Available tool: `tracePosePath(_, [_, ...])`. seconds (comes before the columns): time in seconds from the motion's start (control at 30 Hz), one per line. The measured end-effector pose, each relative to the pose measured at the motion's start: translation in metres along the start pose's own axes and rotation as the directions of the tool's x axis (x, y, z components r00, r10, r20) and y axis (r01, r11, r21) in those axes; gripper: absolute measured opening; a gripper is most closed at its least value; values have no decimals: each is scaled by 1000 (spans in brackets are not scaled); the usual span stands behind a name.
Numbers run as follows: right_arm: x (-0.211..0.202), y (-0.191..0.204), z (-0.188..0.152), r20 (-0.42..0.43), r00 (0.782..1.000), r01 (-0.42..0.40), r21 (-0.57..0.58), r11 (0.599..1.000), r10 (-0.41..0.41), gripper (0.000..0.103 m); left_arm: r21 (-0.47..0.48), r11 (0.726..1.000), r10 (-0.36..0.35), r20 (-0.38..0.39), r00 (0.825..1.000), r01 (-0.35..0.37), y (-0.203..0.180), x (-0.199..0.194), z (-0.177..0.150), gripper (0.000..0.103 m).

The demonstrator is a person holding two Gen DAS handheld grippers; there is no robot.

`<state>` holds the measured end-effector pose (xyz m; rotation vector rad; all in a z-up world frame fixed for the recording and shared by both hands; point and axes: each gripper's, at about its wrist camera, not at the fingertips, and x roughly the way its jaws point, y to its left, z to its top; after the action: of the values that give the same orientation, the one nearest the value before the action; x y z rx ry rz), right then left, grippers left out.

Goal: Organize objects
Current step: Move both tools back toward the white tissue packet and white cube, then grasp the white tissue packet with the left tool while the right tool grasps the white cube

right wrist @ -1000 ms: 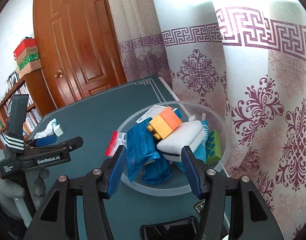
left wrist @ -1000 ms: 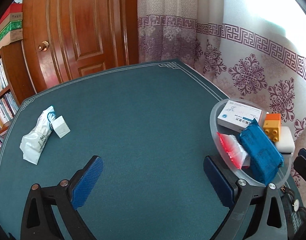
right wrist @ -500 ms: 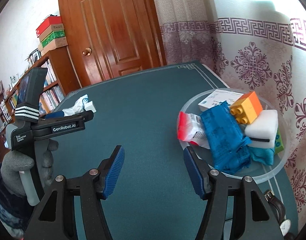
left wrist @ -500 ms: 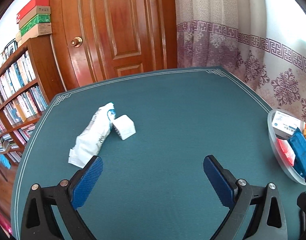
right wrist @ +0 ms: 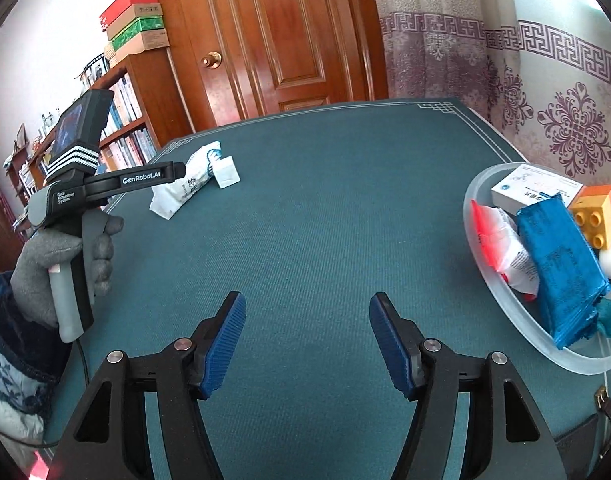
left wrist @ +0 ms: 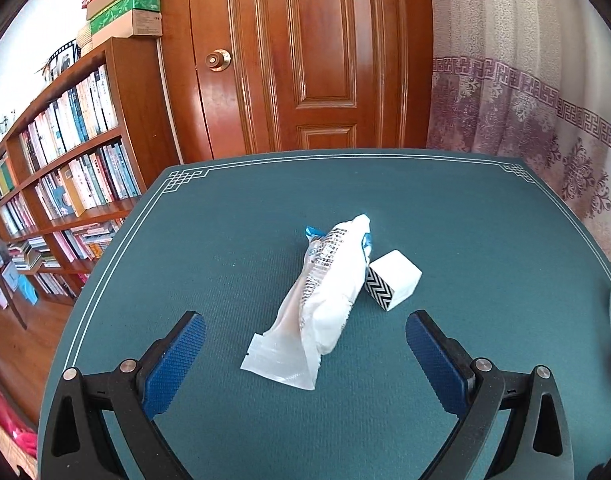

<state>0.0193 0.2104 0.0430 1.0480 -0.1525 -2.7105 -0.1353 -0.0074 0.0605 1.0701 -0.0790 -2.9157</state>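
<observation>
Both jaws spread, empty: left gripper (left wrist: pixel 303 346) faces the white packet (left wrist: pixel 325 292) and small box (left wrist: pixel 393 280); right gripper's (right wrist: pixel 307 344) have just been opening. Bowl (right wrist: pixel 501 280) holds several items; 2 remain.

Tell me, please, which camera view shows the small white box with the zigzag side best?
The left wrist view: the small white box lies close ahead, zigzag side plain, beside the white packet. The right wrist view shows it small and distant.

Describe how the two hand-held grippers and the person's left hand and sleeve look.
Both the left gripper and the right gripper have black frames with silver screws and blue ribbed pads. The left one has a grey handle, white stripes, white "GenRobot.AI" lettering and a thin cable below. The hand wears a grey knit glove; the sleeve is dark blue, patterned.
</observation>
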Motion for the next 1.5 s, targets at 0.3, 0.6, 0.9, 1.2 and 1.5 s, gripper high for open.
tracePosePath(0.3, [19, 10, 1, -47, 999, -16, -12, 1000, 15, 66, -15, 999, -38, -83, 996, 37, 11, 42, 7, 101])
tracePosePath(0.6, [44, 20, 9, -92, 995, -37, -17, 999, 35, 66, -57, 988, -150, -136, 979, 144, 17, 65, 8, 81])
tracePosePath(0.9, [83, 48, 35, -107, 992, -70, -40, 997, 65, 66, -60, 975, -219, -106, 970, 213, 21, 58, 6, 44])
tracePosePath(1.2, [134, 76, 77, -103, 992, -86, -86, 993, 77, 66, -78, 987, -142, -37, 989, 139, 35, 44, 10, 44])
tracePosePath(1.5, [188, 100, 118, -109, 990, -100, -143, 985, 84, 66, -117, 989, -99, -24, 995, 95, 45, 44, 12, 44])
